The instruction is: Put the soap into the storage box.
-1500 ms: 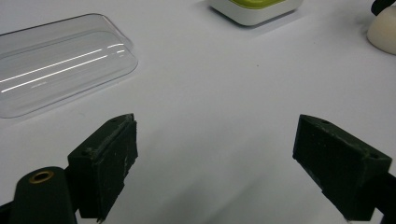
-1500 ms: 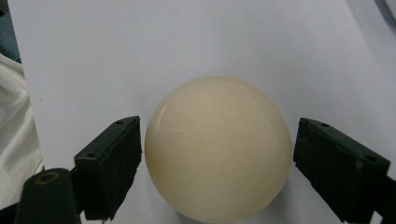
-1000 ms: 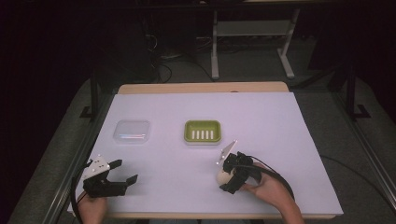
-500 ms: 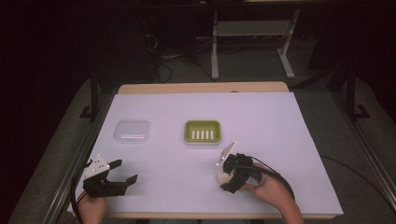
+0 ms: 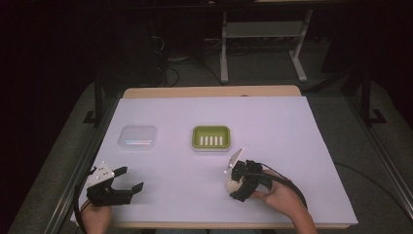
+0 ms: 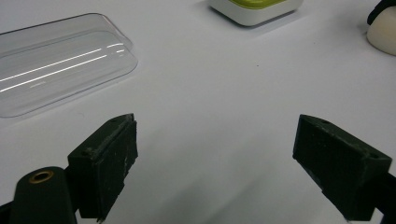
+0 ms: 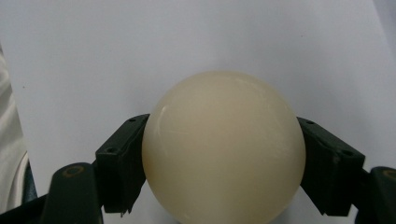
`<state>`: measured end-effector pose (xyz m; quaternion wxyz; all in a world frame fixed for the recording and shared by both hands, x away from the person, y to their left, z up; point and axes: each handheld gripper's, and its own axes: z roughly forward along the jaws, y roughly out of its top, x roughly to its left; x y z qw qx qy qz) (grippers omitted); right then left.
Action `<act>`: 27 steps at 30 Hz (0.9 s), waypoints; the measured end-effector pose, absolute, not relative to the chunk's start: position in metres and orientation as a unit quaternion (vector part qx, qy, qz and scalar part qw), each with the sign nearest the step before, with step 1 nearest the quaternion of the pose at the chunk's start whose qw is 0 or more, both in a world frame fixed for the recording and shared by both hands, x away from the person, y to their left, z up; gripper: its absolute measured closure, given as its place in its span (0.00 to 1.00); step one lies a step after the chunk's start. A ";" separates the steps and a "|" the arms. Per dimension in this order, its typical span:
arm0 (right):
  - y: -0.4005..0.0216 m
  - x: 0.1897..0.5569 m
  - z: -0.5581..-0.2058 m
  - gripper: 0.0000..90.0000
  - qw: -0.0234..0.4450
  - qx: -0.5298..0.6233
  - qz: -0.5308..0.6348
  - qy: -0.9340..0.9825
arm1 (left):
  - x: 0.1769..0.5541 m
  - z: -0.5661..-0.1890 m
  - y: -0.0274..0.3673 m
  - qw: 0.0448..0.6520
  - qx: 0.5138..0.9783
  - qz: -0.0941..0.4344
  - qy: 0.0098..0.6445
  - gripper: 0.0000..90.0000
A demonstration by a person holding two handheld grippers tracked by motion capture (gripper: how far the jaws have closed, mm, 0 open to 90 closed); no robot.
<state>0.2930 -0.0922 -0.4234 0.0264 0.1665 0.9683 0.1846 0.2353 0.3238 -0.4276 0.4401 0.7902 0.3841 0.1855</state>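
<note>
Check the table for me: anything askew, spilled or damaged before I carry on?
Nothing stands out. The green soap dish and the clear lid sit flat and apart on the white table. The right tongs hold the cream soap on both sides; the left tongs are open.

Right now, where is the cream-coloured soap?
The soap sits clamped in the right gripper, at the near right of the table in the high view, just in front of the green soap dish.
</note>
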 end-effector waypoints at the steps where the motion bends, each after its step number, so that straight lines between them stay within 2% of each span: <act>1: -0.092 0.293 -0.423 0.27 0.027 0.167 0.183 0.969 | 0.235 -0.428 0.324 0.440 0.790 0.185 0.384 0.14; 27: -0.100 0.313 -0.399 0.27 0.015 0.173 0.208 0.962 | 0.235 -0.427 0.326 0.442 0.787 0.186 0.387 0.14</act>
